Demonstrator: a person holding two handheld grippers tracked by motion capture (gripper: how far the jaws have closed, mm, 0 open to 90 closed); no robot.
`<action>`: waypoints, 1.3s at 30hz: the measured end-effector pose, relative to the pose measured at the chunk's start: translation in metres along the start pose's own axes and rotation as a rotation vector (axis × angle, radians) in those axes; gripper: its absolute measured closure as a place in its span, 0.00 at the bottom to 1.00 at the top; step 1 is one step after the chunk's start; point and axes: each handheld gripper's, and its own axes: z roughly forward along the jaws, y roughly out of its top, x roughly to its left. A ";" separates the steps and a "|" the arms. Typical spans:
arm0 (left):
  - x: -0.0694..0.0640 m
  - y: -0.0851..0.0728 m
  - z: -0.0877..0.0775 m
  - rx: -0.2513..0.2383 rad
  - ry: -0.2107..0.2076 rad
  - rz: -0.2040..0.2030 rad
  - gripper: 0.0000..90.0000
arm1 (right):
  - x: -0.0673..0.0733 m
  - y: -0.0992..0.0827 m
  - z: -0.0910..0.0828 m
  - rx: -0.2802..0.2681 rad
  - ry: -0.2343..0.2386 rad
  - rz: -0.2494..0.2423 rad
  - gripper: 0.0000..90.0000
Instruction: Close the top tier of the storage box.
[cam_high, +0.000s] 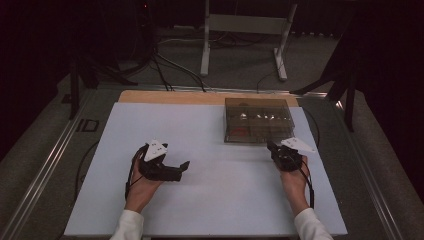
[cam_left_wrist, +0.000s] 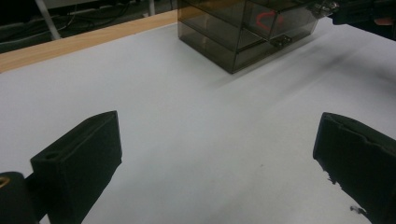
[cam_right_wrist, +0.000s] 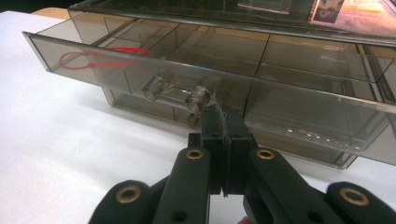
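**Right gripper shut at the drawer handle – easy to fumble from here**

So the right gripper (cam_right_wrist: 223, 122) had its jaws pressed flat together, nothing between them as far as I could tell, tips sitting right at the clear handle (cam_right_wrist: 175, 94) of the upper drawer (cam_right_wrist: 140, 74). That drawer was already pulled partway out of the smoky plastic box (cam_high: 258, 120), front sticking out past the frame. Whether the tips actually touched the handle or just sat under it, I couldn't say.

Inside the drawer, over at its left compartment, there was a red looped thing (cam_right_wrist: 100, 58), maybe a band or tie. Hard to tell.

The left gripper (cam_high: 172, 167) was well apart from all this, resting low over the white worktop (cam_high: 210, 200) with jaws spread wide and empty. Box sat toward the far right of the worktop, close to the wooden edge strip (cam_high: 170, 97).

What I'd worry about: closed jaws can only nudge or hook that handle, not grab it. It's slick round plastic, so the tips could slide off. And nobody was bracing the box – it looked light, so a push or pull on the drawer might just skate the whole box across the worktop. Yank too far and the drawer could come right out and dump the red thing.
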 end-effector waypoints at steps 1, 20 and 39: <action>0.000 0.000 0.000 0.000 0.000 -0.002 0.03 | 0.000 0.000 0.000 0.000 -0.001 0.002 1.00; -0.001 0.000 0.001 0.004 -0.006 0.004 0.03 | -0.003 0.008 0.011 0.004 -0.023 0.025 1.00; -0.001 0.000 0.001 0.006 -0.009 0.004 0.03 | -0.004 0.015 0.021 -0.001 -0.051 0.036 1.00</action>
